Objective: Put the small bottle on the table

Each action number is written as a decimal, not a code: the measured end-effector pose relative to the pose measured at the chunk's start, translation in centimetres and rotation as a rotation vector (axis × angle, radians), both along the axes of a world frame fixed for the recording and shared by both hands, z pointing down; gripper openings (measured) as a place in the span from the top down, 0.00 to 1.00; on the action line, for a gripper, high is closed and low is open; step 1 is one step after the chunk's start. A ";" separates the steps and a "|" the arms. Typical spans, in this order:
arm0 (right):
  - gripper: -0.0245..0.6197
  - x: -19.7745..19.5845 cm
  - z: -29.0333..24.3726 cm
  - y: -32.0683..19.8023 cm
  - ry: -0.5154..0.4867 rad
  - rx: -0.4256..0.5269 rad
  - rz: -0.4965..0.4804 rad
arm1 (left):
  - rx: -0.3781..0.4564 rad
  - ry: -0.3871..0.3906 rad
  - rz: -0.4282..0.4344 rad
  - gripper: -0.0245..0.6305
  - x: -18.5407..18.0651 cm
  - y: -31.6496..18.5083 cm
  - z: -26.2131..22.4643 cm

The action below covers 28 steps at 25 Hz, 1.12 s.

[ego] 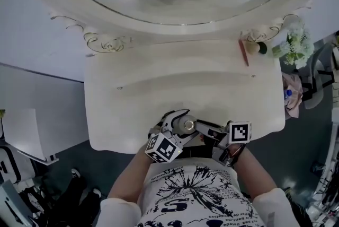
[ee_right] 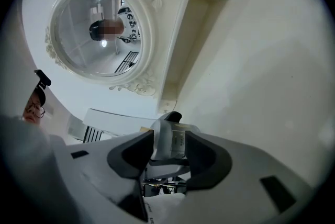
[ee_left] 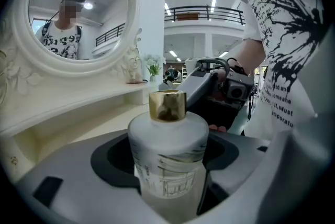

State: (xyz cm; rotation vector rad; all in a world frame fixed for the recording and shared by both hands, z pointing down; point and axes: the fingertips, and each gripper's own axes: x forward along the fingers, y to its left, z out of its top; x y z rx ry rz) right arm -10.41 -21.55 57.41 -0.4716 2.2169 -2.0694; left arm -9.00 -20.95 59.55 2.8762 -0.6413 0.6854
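Two sets of jaws are pinching the small bottle (ee_left: 167, 139) at the table's (ego: 185, 77) near edge, left gripper (ee_left: 167, 157) and right gripper (ee_right: 170, 147), so you are seemingly placing it, needing it seated upright before spreading either.

The head camera looked steeply down over the table (ego: 185, 83). Both gripper cameras sat close behind their jaws, sharing the small bottle (ee_left: 167, 160) and the mirror (ee_left: 104, 13).
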 end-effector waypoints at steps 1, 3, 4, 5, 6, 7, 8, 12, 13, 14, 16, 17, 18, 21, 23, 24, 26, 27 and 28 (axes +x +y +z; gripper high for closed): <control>0.66 0.1 0.3 0.0 0.005 -0.007 0.008 | 0.001 -0.011 0.007 0.43 0.1 0.0 0.3; 0.68 0.3 0.8 -0.1 0.020 -0.017 0.026 | 0.000 -0.028 0.015 0.43 0.2 -0.2 0.9; 0.68 0.4 1.0 -0.3 0.027 -0.018 0.035 | -0.001 -0.036 0.018 0.43 0.2 -0.3 1.1; 0.69 0.4 1.1 -0.4 0.030 -0.018 0.044 | -0.002 -0.045 0.021 0.43 0.3 -0.4 1.4; 0.70 0.5 1.2 -0.6 0.031 -0.019 0.052 | -0.004 -0.053 0.023 0.43 0.4 -0.6 1.7; 0.71 0.5 1.4 -0.7 0.033 -0.021 0.060 | -0.007 -0.061 0.025 0.43 0.4 -0.7 2.0; 0.71 0.6 1.6 -0.8 0.037 -0.024 0.068 | -0.008 -0.068 0.025 0.42 0.5 -0.8 2.2; 0.72 1.5 2.2 -1.4 0.070 -0.044 0.105 | 0.006 -0.077 0.033 0.42 1.0 -1.6 2.4; 0.72 1.6 2.2 -1.5 0.073 -0.043 0.112 | 0.010 -0.073 0.035 0.42 1.1 -1.7 2.4; 0.72 1.5 2.0 -1.6 0.066 -0.035 0.117 | 0.011 -0.068 0.035 0.43 1.1 -1.8 2.4; 0.72 1.4 2.1 -1.7 0.074 -0.039 0.121 | 0.008 -0.061 0.028 0.42 1.0 -1.9 2.5; 0.72 1.5 2.4 -1.5 0.096 -0.051 0.120 | 0.004 -0.062 0.023 0.42 0.9 -1.9 2.5; 0.72 1.6 2.6 -1.4 0.120 -0.060 0.116 | 0.001 -0.066 0.018 0.42 0.9 -1.9 2.6; 0.72 1.8 3.2 -0.9 0.190 -0.071 0.097 | -0.006 -0.086 0.004 0.42 0.6 -1.7 2.8; 0.72 1.3 3.0 -0.9 0.179 -0.048 0.087 | -0.009 -0.098 -0.010 0.42 0.3 -1.6 3.0; 0.72 1.3 3.0 -0.9 0.175 -0.045 0.087 | -0.010 -0.102 -0.020 0.42 0.2 -1.6 3.0; 0.72 1.2 3.0 -1.0 0.173 -0.044 0.090 | -0.006 -0.112 -0.037 0.42 0.1 -1.7 3.0; 0.73 1.2 3.0 -1.0 0.175 -0.042 0.090 | -0.001 -0.116 -0.042 0.42 0.1 -1.7 2.9; 0.73 1.2 2.9 -1.0 0.177 -0.038 0.091 | 0.010 -0.119 -0.045 0.42 0.0 -1.7 2.8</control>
